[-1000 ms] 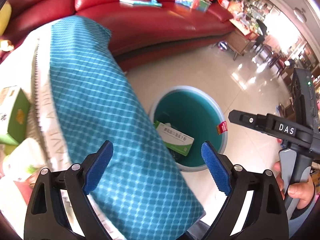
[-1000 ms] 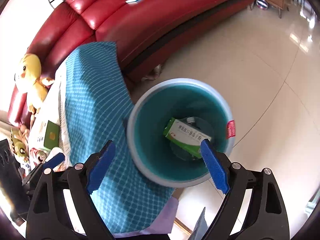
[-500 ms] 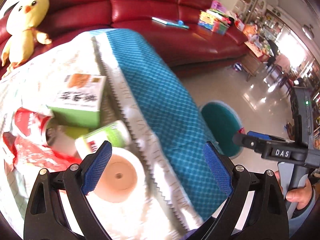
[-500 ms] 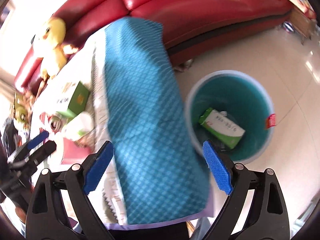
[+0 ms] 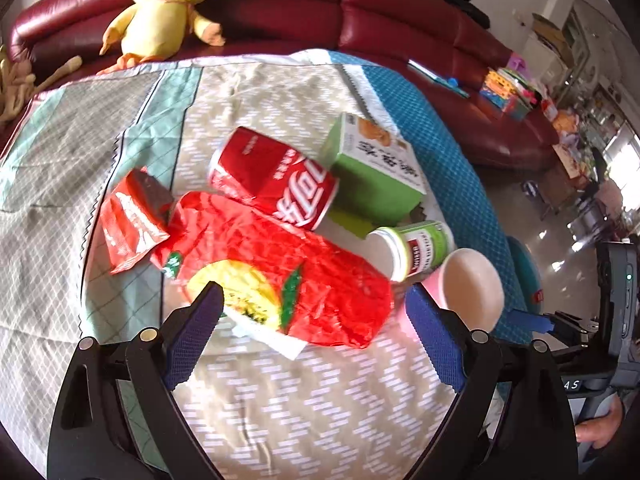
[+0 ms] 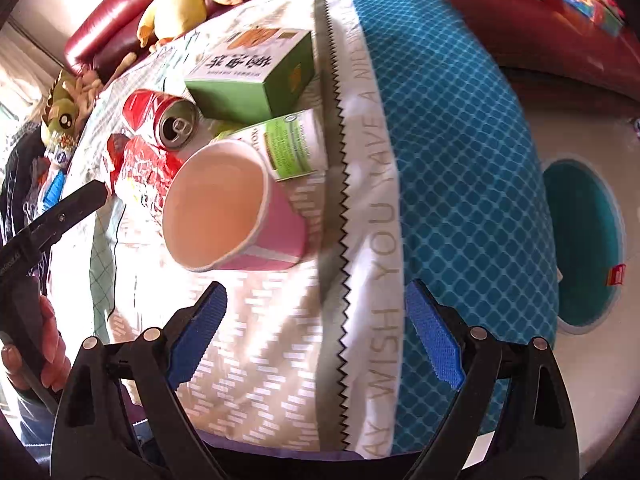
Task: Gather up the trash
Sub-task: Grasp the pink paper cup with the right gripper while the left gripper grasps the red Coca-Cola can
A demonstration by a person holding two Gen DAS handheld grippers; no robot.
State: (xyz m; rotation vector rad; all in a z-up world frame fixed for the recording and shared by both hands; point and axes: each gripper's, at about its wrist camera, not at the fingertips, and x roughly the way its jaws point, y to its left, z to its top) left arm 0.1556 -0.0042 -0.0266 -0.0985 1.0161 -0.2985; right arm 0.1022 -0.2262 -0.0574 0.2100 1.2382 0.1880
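Trash lies bunched on the cloth-covered table: a crumpled red snack bag (image 5: 280, 264), a small red wrapper (image 5: 132, 216), a red cola can (image 5: 276, 178) (image 6: 166, 118) on its side, a green box (image 5: 376, 168) (image 6: 252, 74), a green-labelled tub (image 5: 416, 248) (image 6: 288, 146) and a pink paper cup (image 5: 468, 284) (image 6: 228, 208) tipped over. My left gripper (image 5: 316, 336) hangs open just above the red bag's near edge. My right gripper (image 6: 316, 334) is open over bare cloth, the pink cup just beyond it. The teal trash bin (image 6: 580, 240) stands on the floor to the right.
A red sofa (image 5: 400, 20) runs behind the table, with a yellow plush duck (image 5: 164, 4) on it. The blue patterned cloth edge (image 6: 460, 140) drapes toward the bin. Tiled floor (image 6: 600, 400) lies to the right. A hand (image 6: 44, 344) holds the left gripper at the left.
Both grippers swung left from over the bin and blue cloth edge to above the pile of trash on the table. Both stayed open and empty.
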